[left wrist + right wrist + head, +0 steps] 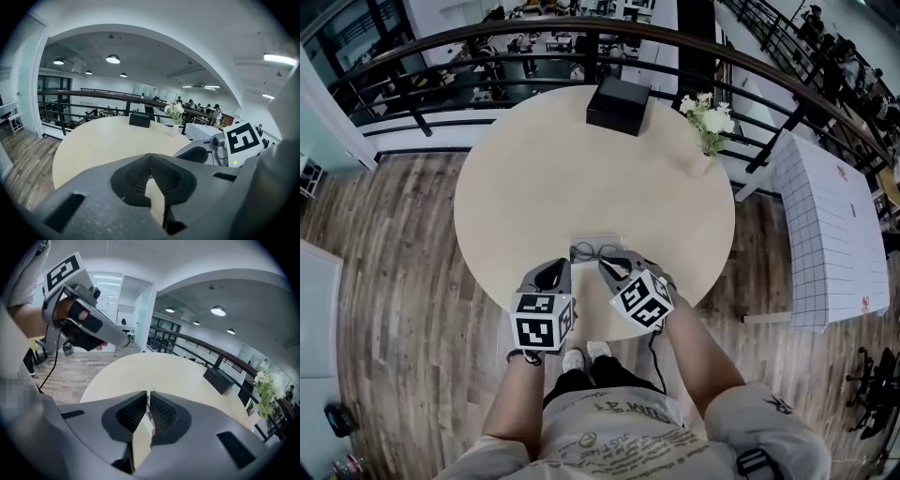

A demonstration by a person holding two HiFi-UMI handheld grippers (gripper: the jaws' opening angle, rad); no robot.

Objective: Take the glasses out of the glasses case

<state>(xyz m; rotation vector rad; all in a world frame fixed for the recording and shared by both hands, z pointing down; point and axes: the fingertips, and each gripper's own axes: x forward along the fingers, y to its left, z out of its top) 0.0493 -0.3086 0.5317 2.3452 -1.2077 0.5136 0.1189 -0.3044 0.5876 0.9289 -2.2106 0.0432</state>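
A clear glasses case with dark thin-framed glasses inside lies on the round beige table, close to its near edge. My left gripper hovers just left of the case, and in the left gripper view its jaws meet with nothing between them. My right gripper has its tips at the case's near edge. The right gripper view shows its jaws pressed together with only a hairline slit. The case itself is hidden in both gripper views.
A black box stands at the table's far edge, and a vase of white flowers is at the far right. A dark railing curves behind the table. A white gridded panel stands to the right on the wooden floor.
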